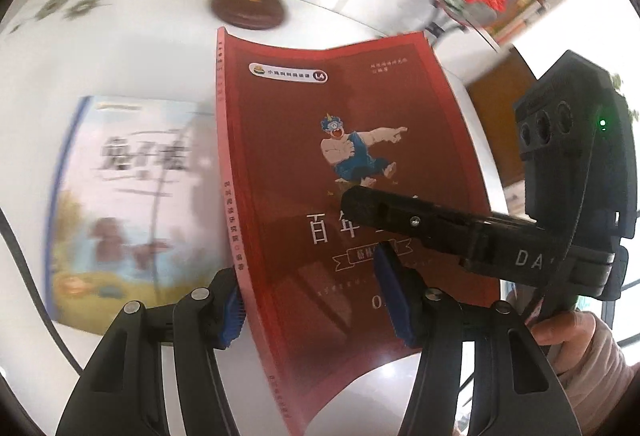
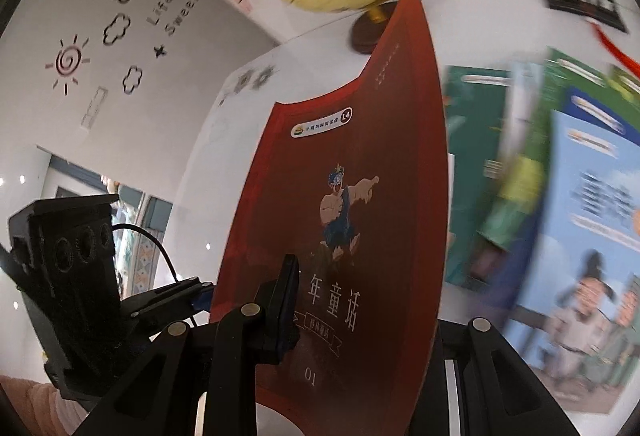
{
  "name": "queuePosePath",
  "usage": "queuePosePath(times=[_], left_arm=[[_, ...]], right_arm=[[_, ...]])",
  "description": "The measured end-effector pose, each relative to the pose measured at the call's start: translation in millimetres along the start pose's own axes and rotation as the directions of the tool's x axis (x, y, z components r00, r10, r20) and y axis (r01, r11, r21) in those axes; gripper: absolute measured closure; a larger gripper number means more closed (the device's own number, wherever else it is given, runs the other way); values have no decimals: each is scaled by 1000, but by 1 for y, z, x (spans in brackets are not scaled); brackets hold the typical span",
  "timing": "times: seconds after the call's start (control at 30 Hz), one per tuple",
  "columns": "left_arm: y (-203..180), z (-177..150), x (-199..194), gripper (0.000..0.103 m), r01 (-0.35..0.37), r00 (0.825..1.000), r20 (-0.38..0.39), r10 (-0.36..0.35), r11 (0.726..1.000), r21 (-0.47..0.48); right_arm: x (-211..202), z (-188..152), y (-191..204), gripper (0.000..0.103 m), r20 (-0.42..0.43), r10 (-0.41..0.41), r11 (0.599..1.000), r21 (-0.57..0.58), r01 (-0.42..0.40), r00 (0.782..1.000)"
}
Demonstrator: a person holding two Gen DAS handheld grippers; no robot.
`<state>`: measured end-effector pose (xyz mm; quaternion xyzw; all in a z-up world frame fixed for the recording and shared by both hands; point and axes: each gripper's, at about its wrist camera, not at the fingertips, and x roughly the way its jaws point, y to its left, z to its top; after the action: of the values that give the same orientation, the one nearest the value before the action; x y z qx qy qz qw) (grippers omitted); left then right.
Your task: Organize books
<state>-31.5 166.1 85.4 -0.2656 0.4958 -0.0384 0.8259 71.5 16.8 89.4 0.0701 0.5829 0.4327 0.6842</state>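
Seen from the left wrist, the bare white tabletop (image 1: 132,47) lies open from nine to eleven o'clock. At twelve o'clock a yellow globe on a round dark wooden base (image 1: 248,9) blocks the way. A pale-covered picture book (image 1: 132,195) lies flat at nine o'clock. From the right wrist, overlapping green and blue books (image 2: 560,195) crowd three o'clock.
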Motion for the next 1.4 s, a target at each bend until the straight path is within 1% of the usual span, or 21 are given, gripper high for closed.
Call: queuePosePath(times=[0.2, 0.33, 0.43, 0.53, 0.6, 0.7, 0.77, 0.83, 0.93, 0.97, 1.0, 1.03, 1.1, 1.13, 1.17, 1.27, 1.3, 1.4], left_arm=[[64, 0, -21, 49, -47, 999, 21, 49, 994, -94], [95, 2, -23, 49, -67, 997, 19, 70, 987, -143], [117, 3, -13, 49, -81, 997, -3, 82, 981, -176], [128, 6, -1, 49, -107, 994, -28, 104, 977, -185], [136, 6, 3, 49, -126, 992, -32, 122, 974, -186], [136, 10, 8, 49, -140, 990, -36, 136, 973, -182], [133, 13, 15, 49, -158, 987, -54, 151, 973, -169], [129, 14, 22, 49, -187, 981, -71, 179, 972, -145], [135, 12, 17, 46, -251, 967, -74, 242, 958, -140], [137, 12, 16, 46, -280, 959, -77, 272, 949, -145], [137, 14, 16, 46, -323, 946, -84, 314, 934, -150], [138, 16, 15, 46, -333, 943, -82, 324, 930, -158], [139, 18, 9, 46, -324, 946, -69, 316, 929, -179], [139, 19, 7, 46, -336, 942, -68, 329, 924, -182], [137, 21, 5, 45, -356, 934, -72, 349, 917, -180], [135, 21, -1, 45, -406, 914, -76, 399, 895, -184], [131, 21, -3, 45, -416, 909, -71, 410, 891, -180], [123, 18, -7, 45, -429, 903, -67, 424, 888, -163]], right_arm=[[63, 15, 37, 73, -50, 55, 998, 23, -54, 997], [96, 19, 64, 73, -73, 45, 999, -5, -46, 996], [115, 17, 64, 73, -99, 41, 999, 15, -39, 994], [135, 15, 62, 73, -121, 24, 999, 37, -20, 992], [143, 15, 58, 73, -121, 4, 999, 42, 1, 993], [145, 16, 52, 73, -100, 8, 999, 54, -2, 995], [150, 18, 51, 73, -112, -1, 999, 43, 6, 994], [150, 17, 47, 73, -112, -4, 999, 46, 9, 994], [149, 16, 39, 73, -106, -12, 997, 72, 20, 994], [148, 16, 36, 73, -107, 1, 997, 83, 8, 994], [147, 16, 35, 73, -110, 3, 996, 87, 7, 994], [146, 17, 35, 73, -114, -5, 996, 83, 14, 994], [144, 19, 37, 73, -116, -42, 996, 68, 50, 992], [143, 20, 38, 73, -115, -61, 996, 62, 69, 992], [141, 20, 37, 73, -112, -75, 995, 60, 82, 991], [134, 20, 30, 72, -104, -94, 992, 75, 102, 990], [131, 21, 28, 72, -102, -93, 992, 82, 101, 990], [120, 24, 21, 72, -85, -97, 990, 93, 105, 992]])
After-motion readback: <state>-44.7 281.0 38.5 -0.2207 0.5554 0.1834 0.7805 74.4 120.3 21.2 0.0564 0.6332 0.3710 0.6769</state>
